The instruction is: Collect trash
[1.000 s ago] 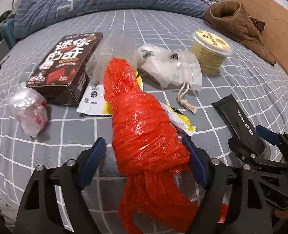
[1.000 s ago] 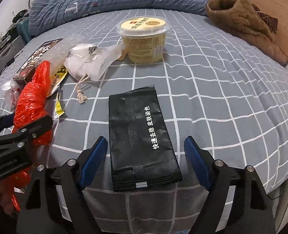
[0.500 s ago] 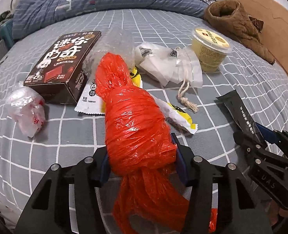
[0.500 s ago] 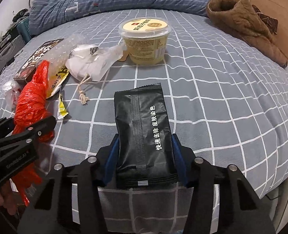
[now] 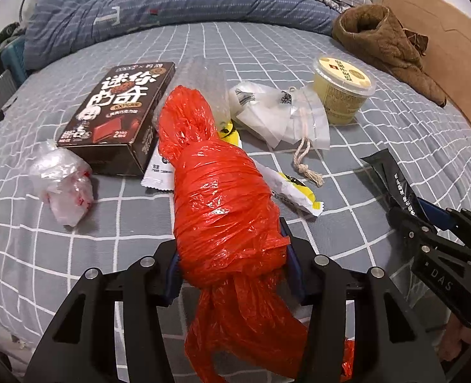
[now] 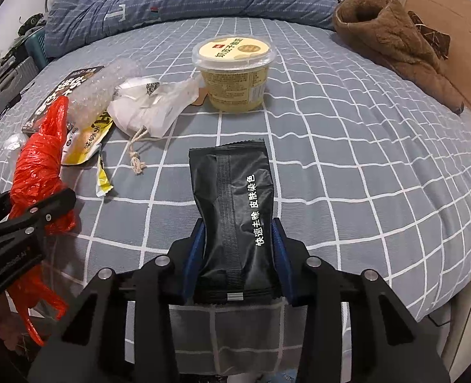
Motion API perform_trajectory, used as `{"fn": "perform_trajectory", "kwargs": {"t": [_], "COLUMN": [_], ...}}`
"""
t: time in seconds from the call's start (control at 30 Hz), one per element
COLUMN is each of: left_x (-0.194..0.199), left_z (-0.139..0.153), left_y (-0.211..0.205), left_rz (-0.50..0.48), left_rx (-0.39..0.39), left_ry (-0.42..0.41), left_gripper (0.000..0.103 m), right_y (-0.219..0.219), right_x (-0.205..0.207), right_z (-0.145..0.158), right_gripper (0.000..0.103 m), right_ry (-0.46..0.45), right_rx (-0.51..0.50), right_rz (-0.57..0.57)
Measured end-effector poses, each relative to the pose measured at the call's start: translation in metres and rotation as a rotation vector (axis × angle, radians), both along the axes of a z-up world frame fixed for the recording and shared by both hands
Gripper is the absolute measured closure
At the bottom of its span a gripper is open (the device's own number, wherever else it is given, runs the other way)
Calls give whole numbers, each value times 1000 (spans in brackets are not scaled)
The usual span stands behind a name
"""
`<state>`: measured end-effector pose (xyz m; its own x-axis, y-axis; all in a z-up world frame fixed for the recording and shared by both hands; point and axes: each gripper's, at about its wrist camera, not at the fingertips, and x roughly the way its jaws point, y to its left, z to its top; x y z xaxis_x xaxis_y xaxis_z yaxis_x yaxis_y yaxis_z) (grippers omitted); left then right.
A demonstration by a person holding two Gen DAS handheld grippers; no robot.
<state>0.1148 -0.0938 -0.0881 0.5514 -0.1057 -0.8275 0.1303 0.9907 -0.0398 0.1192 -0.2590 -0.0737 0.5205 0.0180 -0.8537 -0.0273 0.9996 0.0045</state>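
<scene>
Lidded cup (image 6: 234,73) upright beside wrappers (image 6: 146,108)

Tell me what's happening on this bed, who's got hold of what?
A person is clearing trash off the bed with a handheld tool in each hand. The left tool is clamped on a red plastic bag, and the right tool is clamped on a black wrapper. On the bedspread lie a dark snack box, a yellow lidded cup, a white pouch with a cord, a yellow wrapper and a crumpled clear bag.
</scene>
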Motion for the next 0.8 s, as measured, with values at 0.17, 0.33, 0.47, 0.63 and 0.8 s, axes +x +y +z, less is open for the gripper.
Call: {"fn": "perform_trajectory", "kwargs": {"t": [0.17, 0.33, 0.47, 0.63, 0.8], "left_x": [-5, -11, -17, -27, -39], "left_z": [8, 16, 21, 31, 40], "left_y": [5, 8, 12, 21, 30], "left_rz": [4, 2, 7, 11, 9], "left_rx": [-12, -9, -4, -18, -22], "left_ry": [-7, -18, -26, -38, -58], "left_gripper": [53, 53, 53, 53, 53], "right_y": [3, 5, 9, 15, 25], "right_x": [-3, -7, -11, -17, -24], "right_z": [7, 18, 25, 35, 46], "right_gripper": [64, 64, 64, 64, 64], "right_ry": [-9, -25, -38, -55, -78], "right_rx": [-6, -10, -14, -15, -15], "right_rz": [4, 3, 4, 11, 22]}}
